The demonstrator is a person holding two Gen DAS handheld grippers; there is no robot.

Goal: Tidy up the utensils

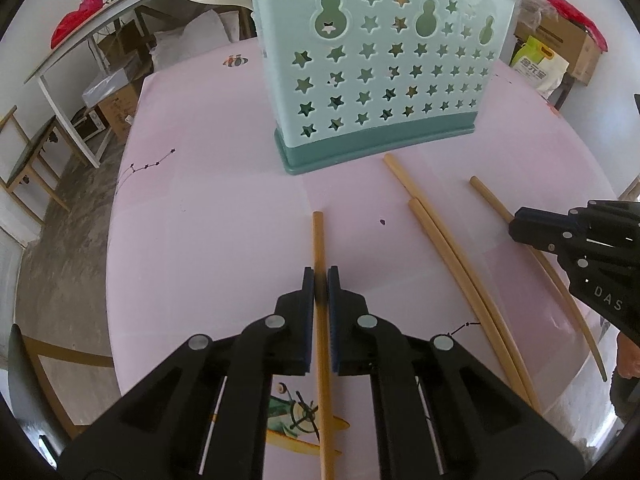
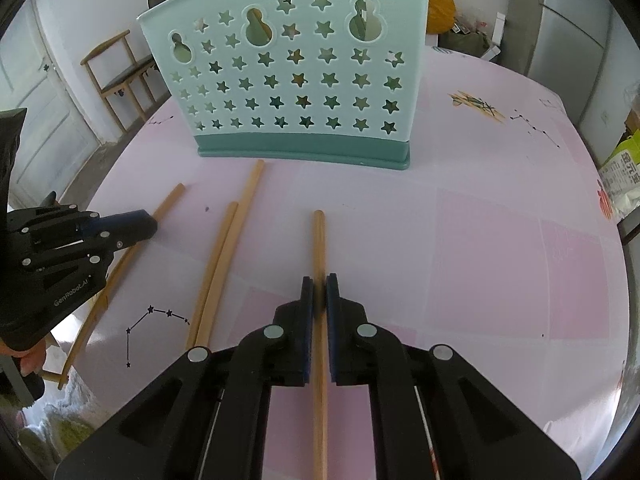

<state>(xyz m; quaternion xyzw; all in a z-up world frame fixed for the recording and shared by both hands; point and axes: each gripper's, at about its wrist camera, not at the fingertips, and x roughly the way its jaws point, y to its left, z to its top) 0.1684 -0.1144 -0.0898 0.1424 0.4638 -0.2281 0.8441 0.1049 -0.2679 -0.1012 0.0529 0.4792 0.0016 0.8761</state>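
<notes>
1. We see a bare grey concrete floor (image 1: 76, 216) and pale walls (image 2: 84, 12).
2. We note a long white side table (image 1: 80, 46) with cardboard boxes (image 1: 118, 110) beneath.
3. We spot a wooden chair (image 2: 120, 76) beside a white door (image 2: 36, 112).

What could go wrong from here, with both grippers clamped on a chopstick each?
1. The left gripper and right gripper each pinch a long chopstick with much of its length ahead of the pads; it may pivot or slip when lifted.
2. The two loose chopsticks lie between the grippers, touching each other; a swinging tail end could knock them.
3. The holder is light-looking and tall; a stick missing its top opening could push it back.
</notes>
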